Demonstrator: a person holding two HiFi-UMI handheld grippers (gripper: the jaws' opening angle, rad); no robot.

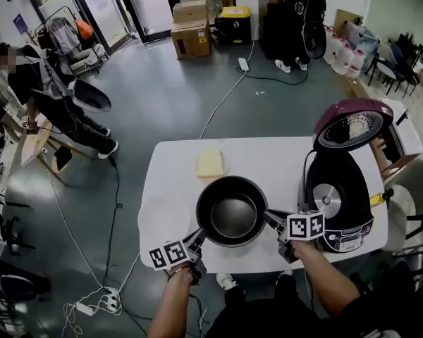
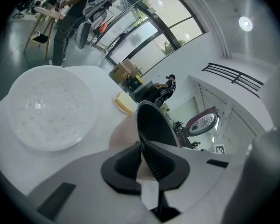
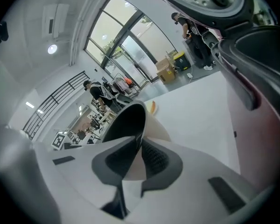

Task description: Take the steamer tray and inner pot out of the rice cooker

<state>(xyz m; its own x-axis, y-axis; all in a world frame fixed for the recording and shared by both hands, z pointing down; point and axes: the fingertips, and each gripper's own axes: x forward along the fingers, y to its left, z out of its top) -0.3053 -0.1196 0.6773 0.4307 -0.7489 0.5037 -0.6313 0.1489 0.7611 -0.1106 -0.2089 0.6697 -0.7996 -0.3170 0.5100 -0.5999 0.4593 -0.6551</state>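
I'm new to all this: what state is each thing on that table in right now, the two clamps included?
inner pot: out of the cooker, gripped on two sides.
rice cooker: lid up, nothing inside.
steamer tray: lying flat on the table, untouched.
yellow sponge: lying on the table, untouched.
left gripper: shut on the inner pot.
right gripper: shut on the inner pot.

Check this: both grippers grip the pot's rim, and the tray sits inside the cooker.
Not the tray: the head view shows it on the table, left of the pot. The left gripper and right gripper do grip the pot's rim.
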